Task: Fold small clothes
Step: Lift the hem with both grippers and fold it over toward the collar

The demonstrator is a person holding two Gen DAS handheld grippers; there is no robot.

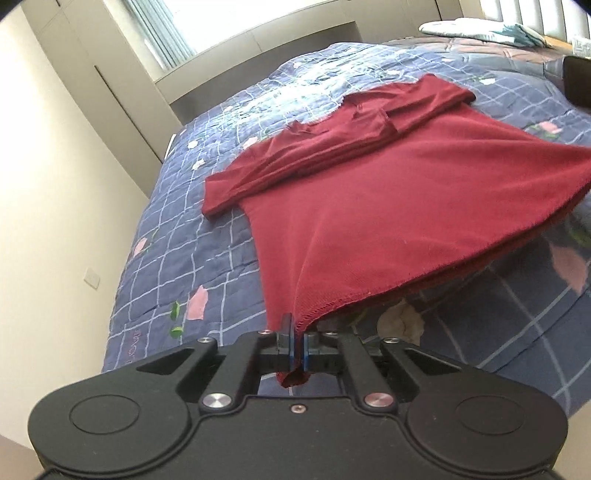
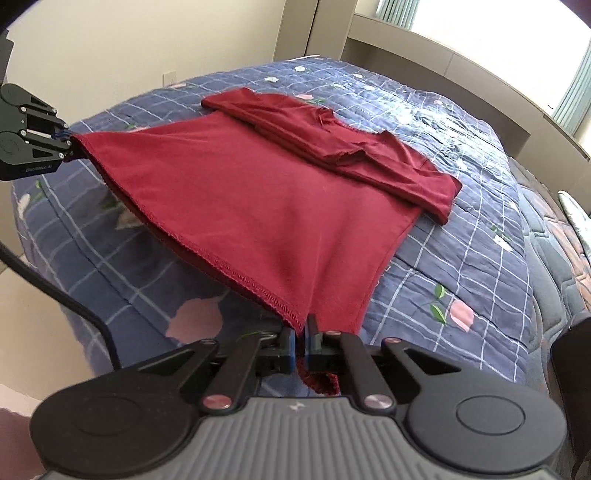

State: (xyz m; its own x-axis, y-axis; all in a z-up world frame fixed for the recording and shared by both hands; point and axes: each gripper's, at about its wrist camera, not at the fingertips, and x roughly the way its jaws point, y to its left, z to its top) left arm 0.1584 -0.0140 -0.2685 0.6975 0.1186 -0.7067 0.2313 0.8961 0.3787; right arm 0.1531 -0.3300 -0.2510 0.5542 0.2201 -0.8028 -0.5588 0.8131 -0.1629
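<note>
1. Item: one dark red shirt (image 1: 388, 192), spread on a bed with a blue checked quilt (image 1: 207, 243).
2. Orientation: the shirt's long axis runs from the near edge of the bed, where both tools stand, toward the bed's far side. The hem end points to the near edge; the collar end points away.
3. Sleeves: both sleeves are folded in across the upper body, forming a band that lies crosswise to the long axis.
4. Lie: the collar end and the sleeves rest flat on the quilt. The hem end is raised clear of the quilt and stretched taut between the two hem corners, with shadow visible beneath it.
5. Left hand-held gripper (image 1: 296, 345): jaws brought together and clamped on one hem corner of the shirt. A small tuft of red cloth protrudes behind the pads. From the right wrist view this tool (image 2: 70, 142) is seen at the opposite hem corner, fabric pulled into its tip.
6. Right hand-held gripper (image 2: 300, 341): jaws together and clamped on the other hem corner, with bunched red cloth showing behind the pads.
7. Surroundings: a pillow (image 1: 480, 29) lies at the far corner of the bed.
</note>
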